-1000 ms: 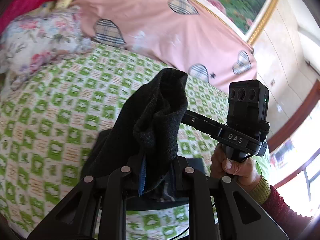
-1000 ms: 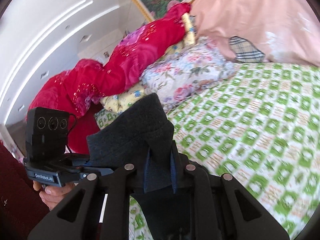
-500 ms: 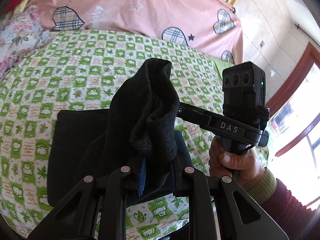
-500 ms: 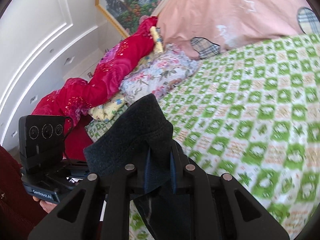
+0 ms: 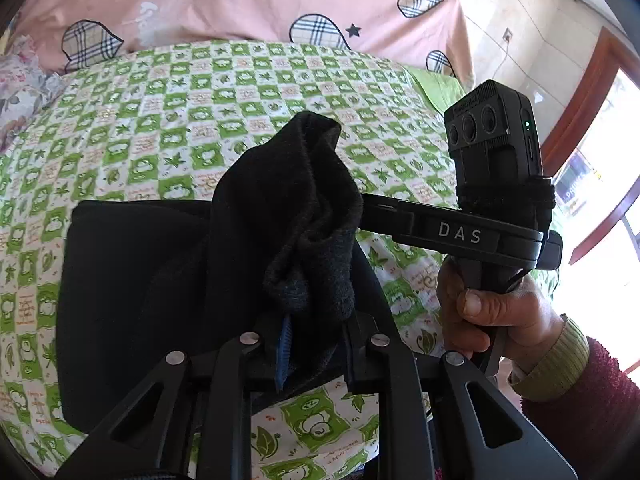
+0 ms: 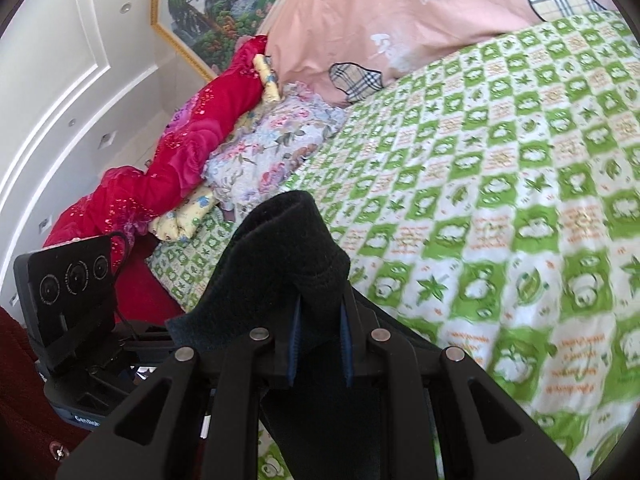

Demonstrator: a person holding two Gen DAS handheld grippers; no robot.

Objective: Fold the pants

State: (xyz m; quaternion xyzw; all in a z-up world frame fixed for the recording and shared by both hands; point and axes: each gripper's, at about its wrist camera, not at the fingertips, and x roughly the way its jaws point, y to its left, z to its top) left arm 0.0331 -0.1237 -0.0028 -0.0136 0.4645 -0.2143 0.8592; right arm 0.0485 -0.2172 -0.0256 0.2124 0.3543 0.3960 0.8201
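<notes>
The dark pants (image 5: 132,288) lie partly spread on the green checked bedsheet (image 5: 168,128). My left gripper (image 5: 312,344) is shut on a bunched end of the pants (image 5: 296,216), which stands up between its fingers. My right gripper (image 6: 320,340) is shut on another end of the pants (image 6: 280,256), held above the sheet (image 6: 500,200). The right gripper's body (image 5: 492,184) and the hand holding it show to the right in the left wrist view. The left gripper's body (image 6: 68,300) shows at the lower left in the right wrist view.
A pink quilt with plaid hearts (image 5: 240,4) lies along the far side of the bed. Floral pillows (image 6: 272,148) and a red blanket (image 6: 192,152) are piled at the bed's left end. A window with a wooden frame (image 5: 592,128) is on the right.
Both grippers have carried the held pants ends forward and lower over the bed. More of the flat pants part on the sheet now shows below the left gripper.
</notes>
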